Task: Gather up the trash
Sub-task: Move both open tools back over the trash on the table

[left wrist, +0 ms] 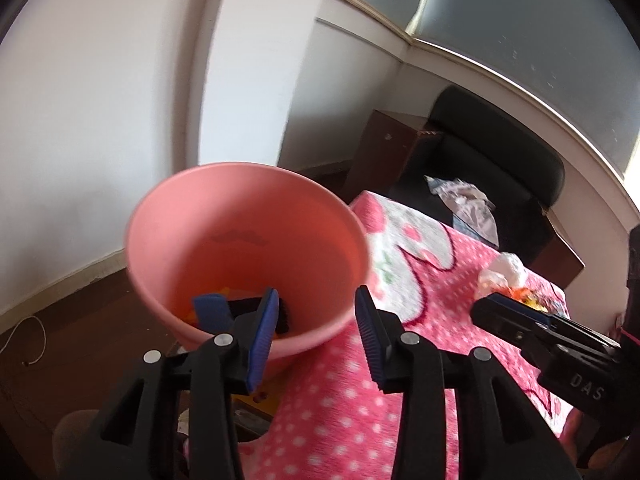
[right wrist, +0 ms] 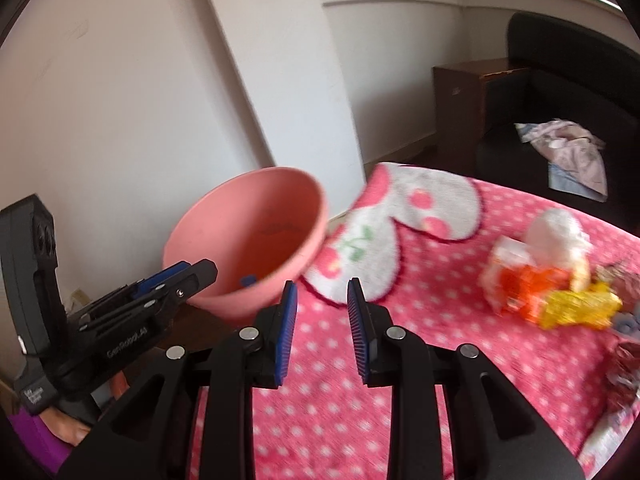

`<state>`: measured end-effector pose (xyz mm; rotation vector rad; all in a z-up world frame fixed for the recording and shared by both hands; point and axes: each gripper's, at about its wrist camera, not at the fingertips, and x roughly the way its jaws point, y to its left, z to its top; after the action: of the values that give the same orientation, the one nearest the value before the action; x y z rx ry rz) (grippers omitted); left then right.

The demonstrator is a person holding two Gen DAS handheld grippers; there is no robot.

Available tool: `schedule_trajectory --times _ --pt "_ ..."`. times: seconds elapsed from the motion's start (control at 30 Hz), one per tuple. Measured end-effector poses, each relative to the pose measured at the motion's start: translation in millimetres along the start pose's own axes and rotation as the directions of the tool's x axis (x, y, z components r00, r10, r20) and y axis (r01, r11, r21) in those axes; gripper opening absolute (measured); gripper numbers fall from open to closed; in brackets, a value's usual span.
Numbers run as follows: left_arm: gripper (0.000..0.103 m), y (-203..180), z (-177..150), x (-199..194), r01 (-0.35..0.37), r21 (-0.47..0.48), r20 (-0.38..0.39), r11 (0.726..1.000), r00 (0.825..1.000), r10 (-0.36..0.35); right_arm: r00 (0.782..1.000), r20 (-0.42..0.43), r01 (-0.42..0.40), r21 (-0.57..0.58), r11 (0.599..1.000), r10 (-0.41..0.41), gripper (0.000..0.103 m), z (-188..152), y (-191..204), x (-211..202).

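Blue ribbed pads of the left hand-held gripper (left wrist: 316, 340) stand apart with nothing between them, just before the near rim of a pink basin (left wrist: 248, 256). The right hand-held gripper (right wrist: 322, 332) is likewise parted and empty, over a pink dotted blanket (right wrist: 328, 400); what the blanket covers is hidden. The basin sits at the blanket's left edge, tipped so its mouth faces the cameras; inside, a blue scrap (left wrist: 210, 312), something dark and orange bits lie partly behind the left pad, hard to identify. Farther right on the blanket lies a blurred heap of trash (right wrist: 548, 276), white, orange and yellow wrappers, stretching roughly left to right, with its right end cut off by the frame. Beyond, a crumpled cloth (right wrist: 572, 152) rests on a black chair (right wrist: 560, 60).
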<state>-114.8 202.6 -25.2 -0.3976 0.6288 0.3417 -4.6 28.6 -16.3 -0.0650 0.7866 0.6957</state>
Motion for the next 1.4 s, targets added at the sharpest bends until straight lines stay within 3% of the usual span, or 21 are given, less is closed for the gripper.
schedule_trajectory --times 0.33,0.63,1.2,1.4 --pt "0.04 -68 -20 20 0.041 0.117 -0.056 0.992 0.998 -0.035 0.987 0.051 0.151 0.075 0.986 -0.155 0.027 -35 -60 -53" --pt "0.04 -118 -34 34 0.048 0.188 -0.088 0.981 0.996 -0.032 0.973 0.049 0.216 0.169 0.962 -0.227 0.027 -61 -110 -76" --pt "0.04 -152 -48 48 0.023 0.268 -0.097 0.963 0.995 0.003 0.966 0.117 0.21 0.167 0.963 -0.231 0.027 -81 -137 -92" --pt "0.04 -156 -49 46 0.028 0.285 -0.084 0.958 0.996 -0.004 0.969 0.144 0.173 0.183 0.968 -0.2 0.027 -84 -140 -96"
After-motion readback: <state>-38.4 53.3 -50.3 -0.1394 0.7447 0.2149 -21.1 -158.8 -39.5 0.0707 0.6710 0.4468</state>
